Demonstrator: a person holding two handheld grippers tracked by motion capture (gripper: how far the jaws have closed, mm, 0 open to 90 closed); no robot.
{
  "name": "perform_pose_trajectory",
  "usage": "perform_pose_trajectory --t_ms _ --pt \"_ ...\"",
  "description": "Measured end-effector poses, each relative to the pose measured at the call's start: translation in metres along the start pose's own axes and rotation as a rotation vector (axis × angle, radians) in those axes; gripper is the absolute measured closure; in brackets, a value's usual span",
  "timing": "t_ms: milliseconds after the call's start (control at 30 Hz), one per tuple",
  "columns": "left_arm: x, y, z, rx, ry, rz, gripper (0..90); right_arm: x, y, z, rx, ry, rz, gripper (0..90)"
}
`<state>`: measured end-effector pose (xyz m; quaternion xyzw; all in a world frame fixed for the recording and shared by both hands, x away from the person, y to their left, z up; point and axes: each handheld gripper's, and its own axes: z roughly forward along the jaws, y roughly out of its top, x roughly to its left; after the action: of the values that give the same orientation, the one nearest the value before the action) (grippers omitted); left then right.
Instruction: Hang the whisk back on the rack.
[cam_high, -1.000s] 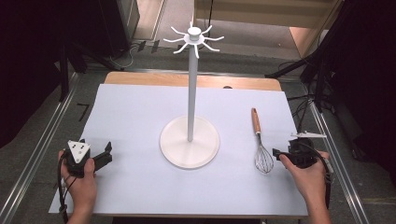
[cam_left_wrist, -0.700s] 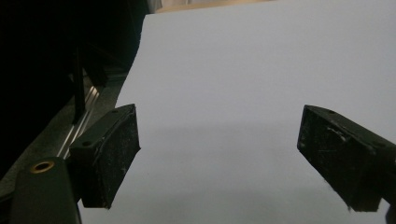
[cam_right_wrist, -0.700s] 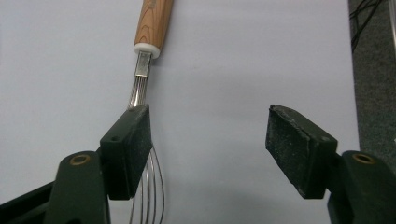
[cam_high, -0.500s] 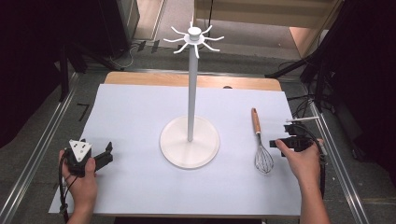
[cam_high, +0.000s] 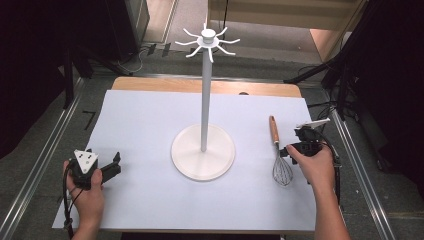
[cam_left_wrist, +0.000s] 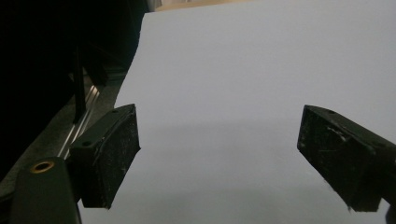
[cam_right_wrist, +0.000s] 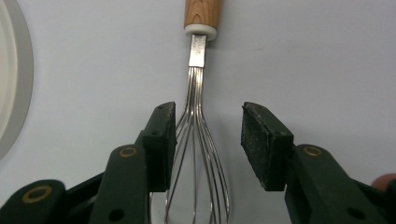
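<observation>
A whisk (cam_high: 280, 167) with a wooden handle (cam_high: 274, 131) lies flat on the white sheet (cam_high: 150, 120), right of a tall white stand (cam_high: 204, 100) with hooks at its top. My right gripper (cam_high: 287, 149) is open and low over the whisk. In the right gripper view its jaws straddle the upper part of the wire head (cam_right_wrist: 198, 140), the left jaw overlapping the wires, and the right gripper (cam_right_wrist: 208, 121) holds nothing. Near the sheet's front left, my left gripper (cam_high: 116, 166) rests in a hand. In its own view the left gripper (cam_left_wrist: 219, 140) stands wide open over bare sheet.
The stand's round base (cam_high: 203, 152) sits mid-table, just left of the whisk; its edge (cam_right_wrist: 14, 84) shows in the right gripper view. A wooden table edge (cam_high: 200, 86) runs along the back. Metal rails (cam_high: 47, 150) flank both sides.
My right gripper has moved forward and to the left, from beside the wire head to over the whisk. The left gripper and the whisk have stayed put.
</observation>
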<state>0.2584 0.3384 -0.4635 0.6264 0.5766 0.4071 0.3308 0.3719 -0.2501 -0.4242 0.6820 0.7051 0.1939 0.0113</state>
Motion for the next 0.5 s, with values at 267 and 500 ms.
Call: perform_pose_trajectory --t_ms 267,500 --pt "0.0 0.0 0.0 -0.002 -0.002 0.0 13.5 0.01 0.011 0.009 0.029 0.015 0.005 61.0" --pt "0.0 0.0 0.0 -0.001 -0.003 0.0 13.5 0.012 0.016 0.019 0.054 -0.019 0.018 67.1"
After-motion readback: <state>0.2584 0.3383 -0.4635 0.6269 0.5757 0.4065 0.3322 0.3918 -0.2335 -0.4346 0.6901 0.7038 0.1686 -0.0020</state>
